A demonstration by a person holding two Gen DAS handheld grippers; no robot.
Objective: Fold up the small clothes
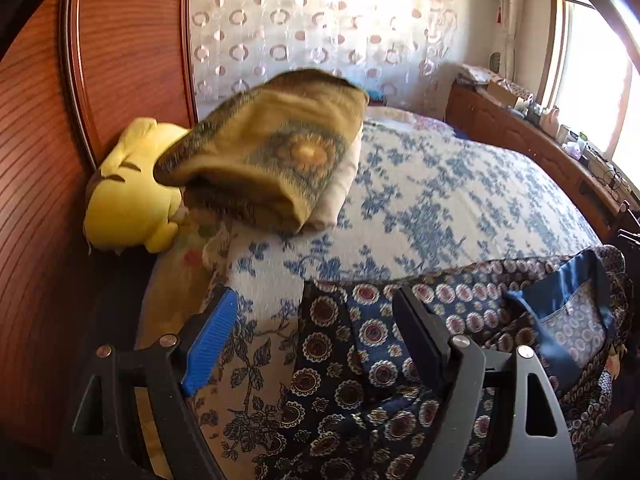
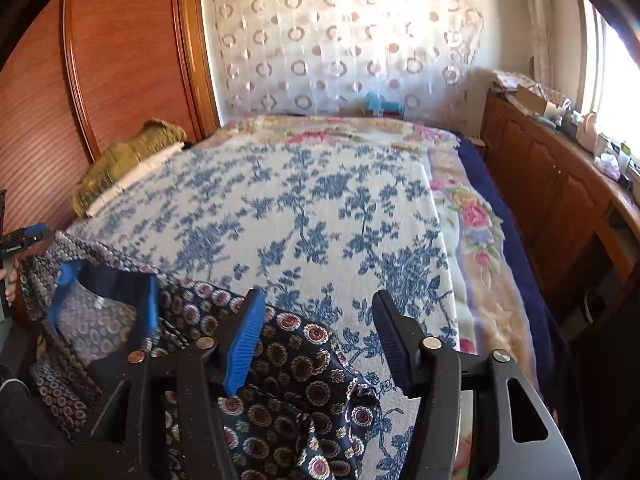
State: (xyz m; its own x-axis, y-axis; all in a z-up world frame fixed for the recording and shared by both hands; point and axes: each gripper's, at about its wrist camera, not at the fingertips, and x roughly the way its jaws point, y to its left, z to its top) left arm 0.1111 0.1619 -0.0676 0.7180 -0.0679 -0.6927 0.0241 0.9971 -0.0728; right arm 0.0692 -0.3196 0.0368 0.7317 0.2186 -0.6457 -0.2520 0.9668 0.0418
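Navy patterned garment [image 1: 360, 380] lies crumpled at the bed's [image 2: 320, 200] near edge. Left hand-held gripper [image 1: 316, 328] and right hand-held gripper [image 2: 320, 328] hover over it, jaws apart, gripping nothing. Farther off, a folded blanket [image 1: 272, 152].

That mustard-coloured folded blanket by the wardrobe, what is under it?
Under the mustard blanket a cream folded layer peeks out at its right edge, resting on the blue-flowered bedspread. A yellow plush toy sits beside it. Anything further beneath is covered.

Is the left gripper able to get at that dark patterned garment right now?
Probably yes: the left gripper is open right above the patterned garment, and nothing lies between them.
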